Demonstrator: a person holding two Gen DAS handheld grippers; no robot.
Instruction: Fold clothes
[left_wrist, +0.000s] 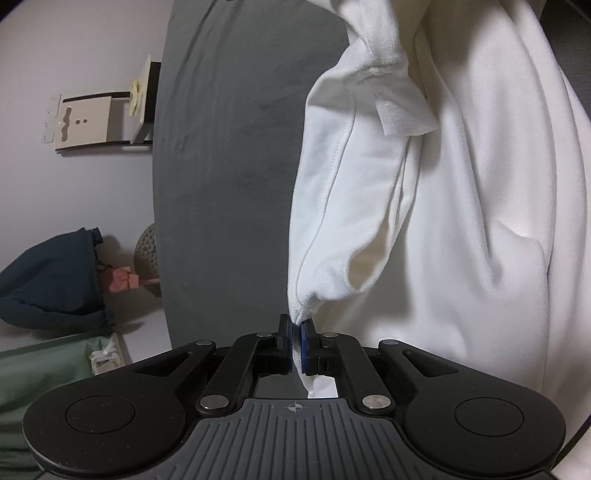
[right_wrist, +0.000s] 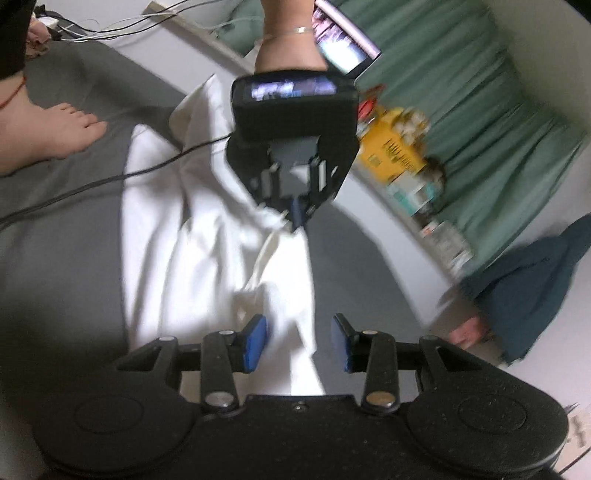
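A white garment (left_wrist: 461, 192) lies spread over a grey mat (left_wrist: 229, 166). My left gripper (left_wrist: 295, 345) is shut on a pinched edge of the white garment, and the cloth rises from its blue pads in a lifted fold. In the right wrist view the same white garment (right_wrist: 207, 236) stretches away from me, with the left gripper (right_wrist: 297, 218) clamping its far edge. My right gripper (right_wrist: 299, 341) hangs open over the near end of the garment, blue pads (right_wrist: 255, 341) wide apart with cloth beneath them but not pinched.
A bare foot (right_wrist: 55, 129) stands on the grey mat (right_wrist: 66, 240), and a black cable (right_wrist: 110, 181) crosses it. A dark blue garment (right_wrist: 535, 288) and a yellow box (right_wrist: 391, 151) lie by a green curtain (right_wrist: 480, 110). A white shelf unit (left_wrist: 103, 118) lies off the mat.
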